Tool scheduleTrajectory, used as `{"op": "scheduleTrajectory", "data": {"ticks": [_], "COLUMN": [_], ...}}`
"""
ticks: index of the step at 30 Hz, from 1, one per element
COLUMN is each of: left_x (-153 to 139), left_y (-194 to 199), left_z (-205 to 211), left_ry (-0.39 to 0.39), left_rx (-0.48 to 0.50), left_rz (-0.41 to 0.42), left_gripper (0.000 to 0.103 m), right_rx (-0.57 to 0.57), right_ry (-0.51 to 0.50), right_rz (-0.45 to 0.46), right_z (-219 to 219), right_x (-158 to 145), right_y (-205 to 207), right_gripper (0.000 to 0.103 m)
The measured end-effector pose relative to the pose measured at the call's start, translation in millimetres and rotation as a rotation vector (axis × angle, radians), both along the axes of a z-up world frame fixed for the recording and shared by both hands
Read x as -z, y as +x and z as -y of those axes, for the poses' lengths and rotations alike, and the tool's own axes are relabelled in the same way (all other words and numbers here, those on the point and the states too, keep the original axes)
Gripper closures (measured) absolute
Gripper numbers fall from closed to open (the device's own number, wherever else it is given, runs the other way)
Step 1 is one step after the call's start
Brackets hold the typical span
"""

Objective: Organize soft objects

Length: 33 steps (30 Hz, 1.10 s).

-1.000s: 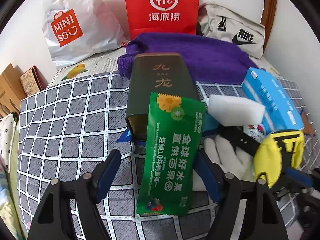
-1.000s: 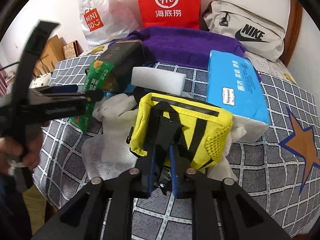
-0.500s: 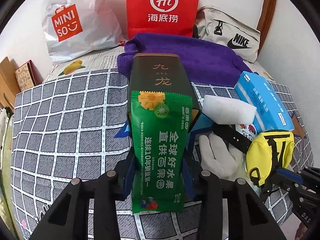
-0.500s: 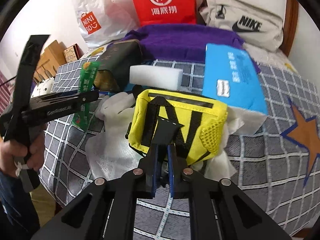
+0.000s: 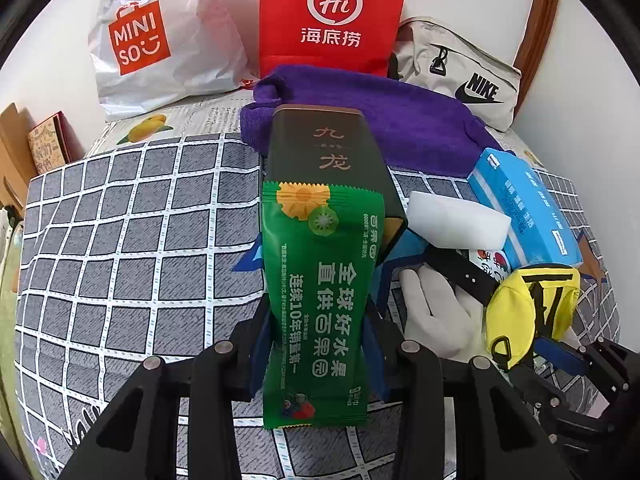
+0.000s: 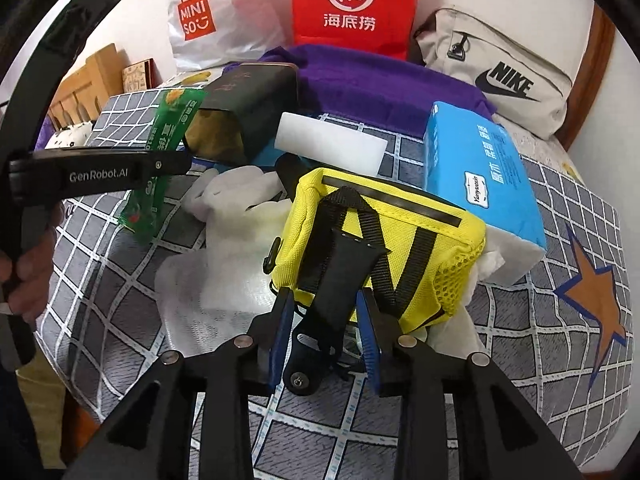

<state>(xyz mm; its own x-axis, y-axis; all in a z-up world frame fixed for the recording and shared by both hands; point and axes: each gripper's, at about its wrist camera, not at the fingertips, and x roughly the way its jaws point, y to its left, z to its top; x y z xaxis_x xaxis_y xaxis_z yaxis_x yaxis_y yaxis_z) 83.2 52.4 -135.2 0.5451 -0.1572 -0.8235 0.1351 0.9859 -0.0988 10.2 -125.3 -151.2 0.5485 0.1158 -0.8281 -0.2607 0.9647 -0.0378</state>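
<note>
A: What does everything lie on?

B: A bed [image 5: 120, 248] under a grey checked cover, white wall behind. At the back stand a red paper bag [image 5: 334, 16], a white Miniso bag [image 5: 160, 40] and a beige Nike pouch [image 5: 460, 76], with a purple towel [image 5: 400, 120] before them.

A: And the soft things?

B: The green snack packet [image 5: 320, 296] is glossy and long, its top end overlapping the dark tin [image 5: 328, 152]. The left gripper [image 5: 320, 344] angles down, fingers pinching its sides, having just closed. The yellow pouch [image 6: 384, 240] lies on a white cloth beside the blue tissue pack [image 6: 480, 172]. The right gripper [image 6: 324, 336] has just been opening; its fingers stand spread either side of the pouch's black strap.
</note>
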Motion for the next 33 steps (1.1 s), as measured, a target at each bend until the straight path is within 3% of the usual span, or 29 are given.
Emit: {"op": "scheduleTrajectory", "data": {"ticks": [3,6,9,17,22,26,28,33], "left_x": [-2.2,-3.9,-5.6,-6.2,-6.2,-6.8,-7.3,-7.5], "left_y": [-1.9,-3.2,-4.6,-5.4,-5.0,-6.2,-7.1,-7.4], "left_z": [-1.1,-3.9,-6.5,-4.0,-3.4,-3.9,-3.4,-3.4], "left_ry": [-0.004,-0.005,-0.005,0.006,0.004,0.0,0.002,-0.002], "left_rx": [0.001,-0.004,-0.014,-0.011,-0.01,-0.004,-0.001,-0.002], "left_rz": [0.005,0.007,0.01,0.006,0.001,0.001,0.0,-0.004], "left_gripper": [0.065,0.065,0.065,0.064,0.064,0.064,0.064,0.064], "right_rx": [-0.017,-0.004,0.016,0.041,0.034,0.049,0.049,0.074], "right_ry": [-0.036,0.003,0.057,0.12,0.132,0.135,0.141,0.109], "right_rz": [0.023,0.008,-0.011,-0.072,-0.117,-0.122,-0.119,-0.121], "right_z": [-0.7,7.9,17.1,26.6,22.0,14.5,9.1,-2.2], "right_x": [-0.3,-6.1,-12.7,-7.1,2.7,5.9,4.8,10.7], "right_y": [-5.2,-6.5,-5.3,-8.1,-16.7,-14.1,-11.0,-2.3], "right_gripper": [0.077,0.083,0.101,0.101,0.085,0.079,0.062,0.06]}}
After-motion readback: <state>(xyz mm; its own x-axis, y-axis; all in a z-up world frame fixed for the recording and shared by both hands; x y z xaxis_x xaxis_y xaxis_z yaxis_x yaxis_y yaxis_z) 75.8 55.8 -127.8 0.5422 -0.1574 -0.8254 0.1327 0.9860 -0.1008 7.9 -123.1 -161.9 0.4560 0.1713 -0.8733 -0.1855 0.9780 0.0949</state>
